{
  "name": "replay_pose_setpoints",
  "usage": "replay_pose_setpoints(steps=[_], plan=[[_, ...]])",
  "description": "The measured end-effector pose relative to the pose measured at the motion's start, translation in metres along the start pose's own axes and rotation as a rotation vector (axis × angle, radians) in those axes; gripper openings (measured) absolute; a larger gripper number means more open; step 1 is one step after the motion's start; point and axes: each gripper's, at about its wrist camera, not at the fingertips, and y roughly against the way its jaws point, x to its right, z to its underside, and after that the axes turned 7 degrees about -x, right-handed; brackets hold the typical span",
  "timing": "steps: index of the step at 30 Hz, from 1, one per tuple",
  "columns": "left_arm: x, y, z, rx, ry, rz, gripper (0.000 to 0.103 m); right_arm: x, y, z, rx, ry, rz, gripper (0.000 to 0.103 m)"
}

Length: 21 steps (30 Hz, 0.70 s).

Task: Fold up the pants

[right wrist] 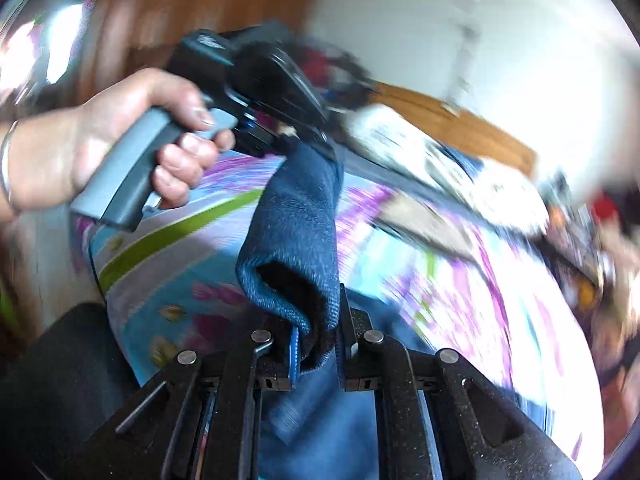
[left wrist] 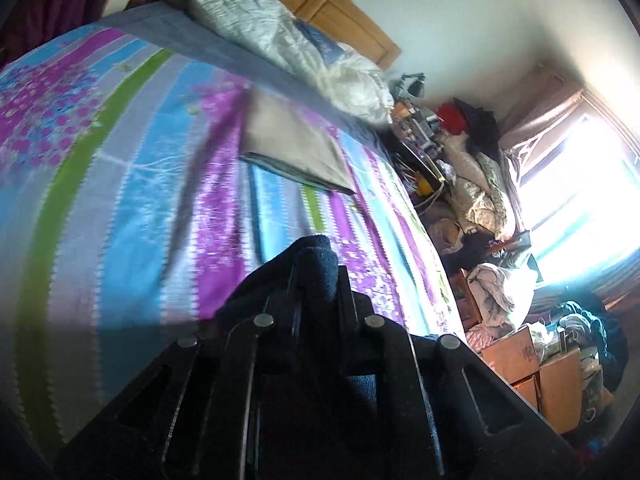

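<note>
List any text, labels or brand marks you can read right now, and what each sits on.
None readable.
Left gripper: a pale mark on top of its body, too blurred to read.
Blue pants: no label visible.
Folded grey cloth on the bedsheet: no print visible.

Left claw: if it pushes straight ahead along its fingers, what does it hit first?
Past the dark pants it grips, likely the striped bedsheet, short of the folded beige cloth. The left claw looks angled toward the bed, but depth is unclear.
</note>
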Motion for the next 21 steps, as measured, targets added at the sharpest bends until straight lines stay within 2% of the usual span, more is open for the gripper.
replay_pose_setpoints(steps=[5,9,12,14,15,16,17,18,19,20,21], plan=[[0.119,-0.091,0.022,-0.117,-0.167,0.048,0.013,0.107,0.041,0.066,-0.058,-0.363,0.069,0.014],[0.194,-0.185,0.073,-0.274,-0.286,0.045,0.013,0.188,0.065,0.146,-0.118,-0.723,0.104,0.014],[0.23,-0.261,0.112,-0.382,-0.35,0.001,0.014,0.231,0.065,0.214,-0.144,-1.014,0.044,0.014],[0.25,-0.305,0.138,-0.402,-0.494,-0.067,0.016,0.251,0.056,0.256,-0.153,-1.225,-0.078,0.014],[0.253,-0.328,0.152,-0.446,-0.549,-0.106,0.021,0.257,0.054,0.266,-0.141,-1.292,-0.129,0.014],[0.252,-0.341,0.157,-0.482,-0.538,-0.131,0.023,0.262,0.054,0.275,-0.122,-1.342,-0.177,0.014],[0.25,-0.339,0.153,-0.472,-0.483,-0.118,0.028,0.266,0.056,0.282,-0.094,-1.383,-0.22,0.015],[0.251,-0.336,0.146,-0.46,-0.426,-0.085,0.039,0.268,0.057,0.289,-0.075,-1.428,-0.263,0.015],[0.249,-0.331,0.136,-0.458,-0.36,-0.038,0.044,0.27,0.057,0.296,-0.056,-1.468,-0.3,0.015],[0.25,-0.325,0.123,-0.445,-0.307,0.013,0.046,0.275,0.058,0.304,-0.041,-1.501,-0.335,0.015],[0.251,-0.317,0.114,-0.413,-0.301,0.029,0.046,0.279,0.057,0.311,-0.028,-1.54,-0.378,0.015]])
